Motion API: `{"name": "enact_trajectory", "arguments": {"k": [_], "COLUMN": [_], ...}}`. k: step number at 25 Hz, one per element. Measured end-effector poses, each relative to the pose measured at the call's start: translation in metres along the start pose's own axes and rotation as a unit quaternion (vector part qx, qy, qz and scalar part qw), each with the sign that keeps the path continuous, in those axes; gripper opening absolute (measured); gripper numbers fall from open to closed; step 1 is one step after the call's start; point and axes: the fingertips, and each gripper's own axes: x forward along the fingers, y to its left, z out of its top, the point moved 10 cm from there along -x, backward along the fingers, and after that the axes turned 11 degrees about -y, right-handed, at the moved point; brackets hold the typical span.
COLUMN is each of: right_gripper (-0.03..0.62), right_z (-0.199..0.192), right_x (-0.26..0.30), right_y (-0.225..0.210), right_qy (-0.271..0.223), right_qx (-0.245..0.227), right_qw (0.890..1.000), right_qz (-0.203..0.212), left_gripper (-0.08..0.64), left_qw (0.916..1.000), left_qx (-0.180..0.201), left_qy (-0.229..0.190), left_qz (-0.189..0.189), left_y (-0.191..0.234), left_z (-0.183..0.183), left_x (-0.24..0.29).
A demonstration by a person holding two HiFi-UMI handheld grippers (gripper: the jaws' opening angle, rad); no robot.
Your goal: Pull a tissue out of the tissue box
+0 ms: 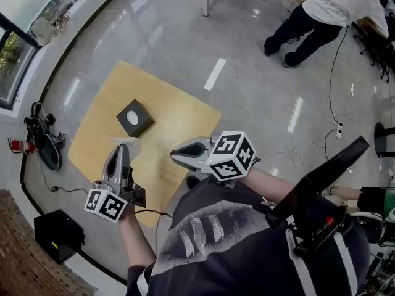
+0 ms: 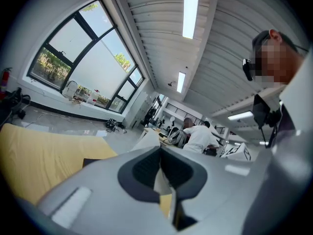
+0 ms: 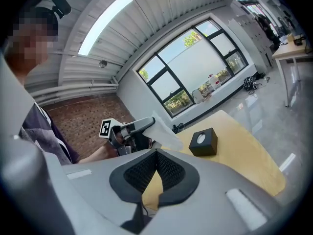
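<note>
Holds the left gripper (image 1: 123, 150) clamped tight on a white tissue (image 1: 128, 143), with the sheet fanning out past the tips toward 12 o'clock. Confirms it from the left gripper view: a pale sliver nipped between the dark pads (image 2: 142, 173). Carries the right gripper (image 1: 176, 153) at 3 o'clock of the left one, jaws together on nothing, tips aimed toward 9 o'clock. Finds the black tissue box (image 1: 135, 117) resting on the yellow bench (image 1: 179, 113), at 12 o'clock of the pinched sheet, near it but apart, with no white strip seen joining the two. Reads, on that evidence, as a pull more or less complete.

Could go wrong in a few ways from here. Might drop the tissue through a pinch on only a thin edge, or through air drag on a quick swing. Might tear it on a fold caught in the box's oval opening, too small to make out here. Might then drag the light box across the bench, or off its edge, for want of a gripper steadying it. Might snag the loose sheet on the right gripper, close beside at 3 o'clock
</note>
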Motion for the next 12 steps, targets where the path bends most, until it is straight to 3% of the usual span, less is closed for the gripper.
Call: {"name": "enact_trajectory", "arguments": {"k": [6,12], "right_gripper": [-0.003,-0.003], "right_z": [0.027,0.048], "right_x": [-0.019,-0.021], "right_y": [-0.040,-0.072], "right_qy": [0.006,0.043], "right_qx": [0.002,-0.011], "right_qw": [0.999,0.995], "right_qz": [0.054,0.094], "left_gripper": [0.005,0.005], "left_qw": [0.9988,0.9944], "left_qx": [0.022,0.022], "left_qy": [-0.016,-0.035], "left_qz": [0.040,0.097], "left_y": [-0.027,-0.046], "left_z": [0.002,0.002], "left_x": [0.029,0.040]}}
